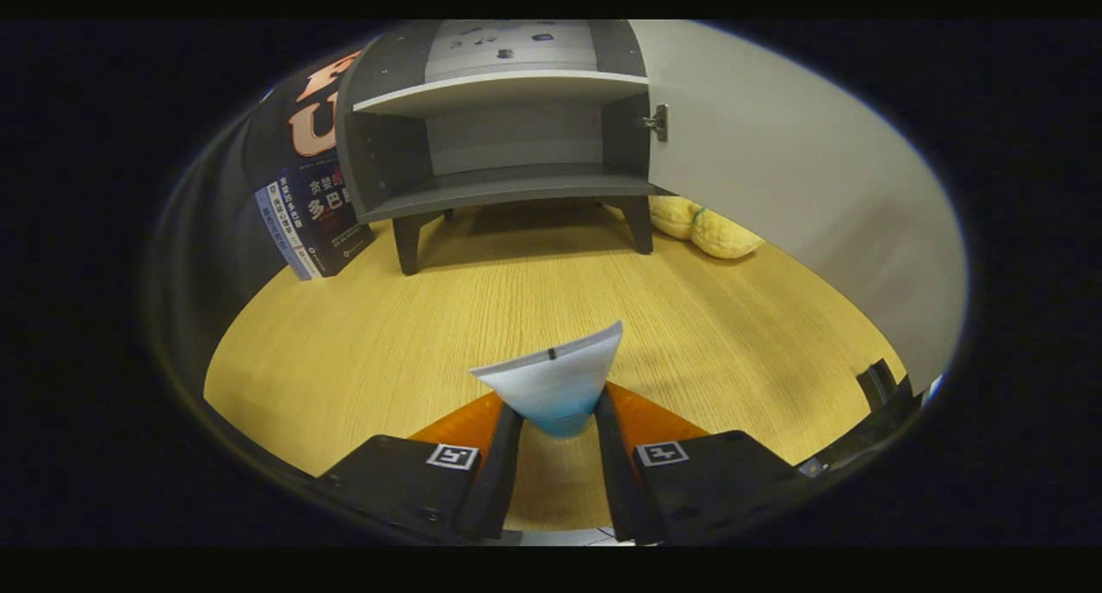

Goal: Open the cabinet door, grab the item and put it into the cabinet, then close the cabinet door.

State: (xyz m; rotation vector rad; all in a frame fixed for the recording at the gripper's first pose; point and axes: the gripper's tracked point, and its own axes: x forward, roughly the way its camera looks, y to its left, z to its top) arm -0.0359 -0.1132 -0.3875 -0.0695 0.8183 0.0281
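Claw (558, 421) clamped on narrow end of tube (555, 378), held above tabletop (362, 352); cabinet (504, 137) ahead, door (775, 171) swung open; tube looks light, soft, squashable; grip near crimped tail seems sound; lower shelf (508, 184) free.

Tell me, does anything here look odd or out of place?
Little stands out. The cabinet door is swung open, and the gripper is shut on a flat white item. A yellow plush toy lies on the wooden tabletop behind the door.
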